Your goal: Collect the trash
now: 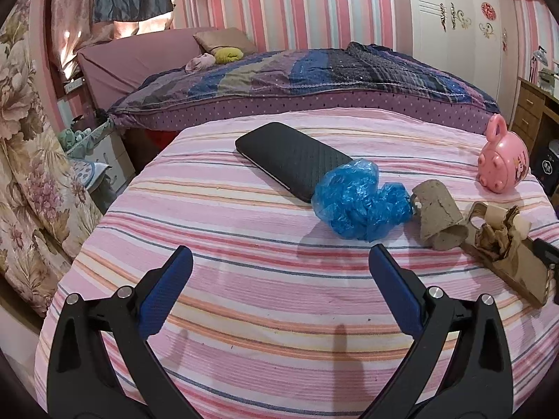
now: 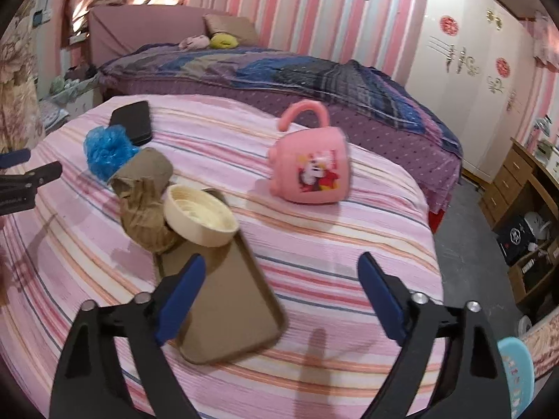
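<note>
A crumpled blue plastic bag (image 1: 360, 202) lies on the pink striped cloth beside a torn cardboard tube (image 1: 436, 216); both also show in the right wrist view, bag (image 2: 104, 153) and tube (image 2: 146, 171). A brown tray (image 2: 227, 300) carries crumpled brown paper (image 2: 143, 213) and a cream lid (image 2: 199, 214); the tray also shows in the left wrist view (image 1: 510, 265). My left gripper (image 1: 279, 262) is open and empty, short of the bag. My right gripper (image 2: 281, 272) is open and empty, its left finger over the tray.
A black phone (image 1: 293, 159) lies behind the blue bag. A pink toy bucket (image 2: 311, 171) sits on the cloth at the right. A bed with a striped quilt (image 1: 314, 73) stands behind. A wooden desk (image 2: 524, 188) and floor lie to the right.
</note>
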The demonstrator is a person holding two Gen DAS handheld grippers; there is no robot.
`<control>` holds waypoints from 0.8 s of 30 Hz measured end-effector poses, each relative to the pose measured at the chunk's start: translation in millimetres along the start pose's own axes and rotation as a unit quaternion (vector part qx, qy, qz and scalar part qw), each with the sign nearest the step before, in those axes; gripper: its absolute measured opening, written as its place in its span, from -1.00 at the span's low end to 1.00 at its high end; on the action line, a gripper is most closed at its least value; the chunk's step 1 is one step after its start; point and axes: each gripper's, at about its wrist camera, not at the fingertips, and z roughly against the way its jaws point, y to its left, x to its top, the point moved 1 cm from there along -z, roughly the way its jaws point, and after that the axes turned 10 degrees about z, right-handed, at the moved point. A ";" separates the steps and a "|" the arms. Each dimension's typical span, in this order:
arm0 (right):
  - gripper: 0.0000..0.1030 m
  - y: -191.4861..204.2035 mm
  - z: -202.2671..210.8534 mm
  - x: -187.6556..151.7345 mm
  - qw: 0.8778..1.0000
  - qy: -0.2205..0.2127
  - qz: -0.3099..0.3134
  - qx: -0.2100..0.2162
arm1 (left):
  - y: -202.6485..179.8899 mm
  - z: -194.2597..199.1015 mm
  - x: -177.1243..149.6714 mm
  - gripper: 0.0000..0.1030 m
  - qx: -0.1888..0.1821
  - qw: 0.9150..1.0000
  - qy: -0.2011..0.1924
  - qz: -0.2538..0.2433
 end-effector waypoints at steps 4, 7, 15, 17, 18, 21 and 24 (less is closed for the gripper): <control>0.38 13.8 -12.7 8.6 1.000 0.007 0.012 0.018 | 3.5 0.7 -0.5 0.89 0.009 1.000 -0.004 -0.012; 0.29 20.9 -18.3 13.0 0.999 0.005 0.020 0.028 | 8.4 -2.2 -0.2 0.89 0.017 1.000 -0.002 -0.015; -0.08 31.7 -33.3 20.7 0.997 0.007 0.036 0.060 | 22.1 -11.3 7.8 0.89 0.013 1.000 0.005 0.007; -0.19 34.3 -33.8 22.9 0.997 0.005 0.042 0.063 | 23.1 -14.0 11.1 0.89 0.003 1.000 0.008 0.016; -0.24 35.5 -34.3 24.1 0.997 0.003 0.044 0.064 | 22.9 -14.9 12.6 0.89 -0.001 1.000 0.008 0.020; -0.36 38.2 -32.1 25.1 0.996 -0.004 0.052 0.071 | 18.7 -17.3 17.5 0.89 -0.017 0.999 0.011 0.029; -0.48 37.2 -27.8 25.6 0.996 -0.017 0.051 0.076 | 10.8 -17.9 21.2 0.89 -0.030 0.999 0.009 0.032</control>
